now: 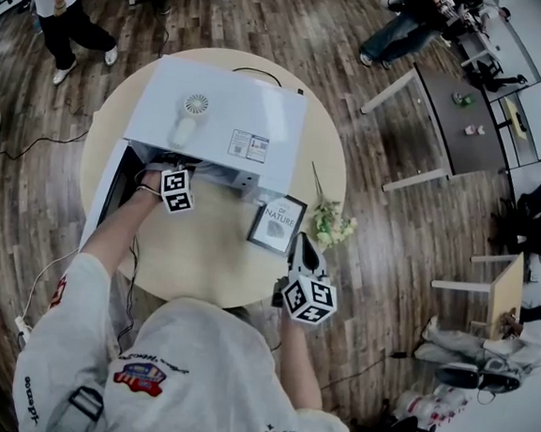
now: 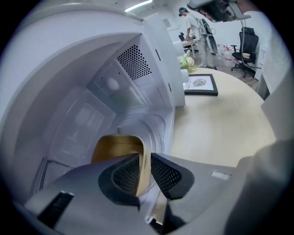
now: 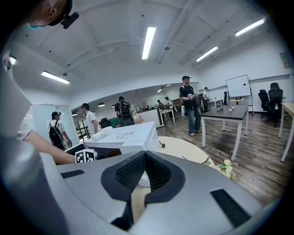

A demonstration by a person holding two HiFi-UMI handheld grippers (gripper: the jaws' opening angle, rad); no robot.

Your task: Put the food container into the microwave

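A white microwave [image 1: 218, 112] stands on the round table with its door [image 1: 106, 191] swung open to the left. In the left gripper view a tan food container [image 2: 117, 147] sits inside the cavity on the glass turntable [image 2: 149, 124]. My left gripper [image 2: 145, 172] reaches in, and the container's near wall stands between its slightly parted pads. In the head view only its marker cube [image 1: 177, 191] shows at the opening. My right gripper [image 1: 303, 241] hovers off the table's front right, shut and empty [image 3: 145, 158].
A framed picture [image 1: 277, 224] leans in front of the microwave's right side, with a small bunch of flowers [image 1: 331, 223] beside it. A white handheld device [image 1: 190, 119] lies on the microwave's top. Bare tabletop [image 1: 210, 262] lies in front. People and desks stand around the room.
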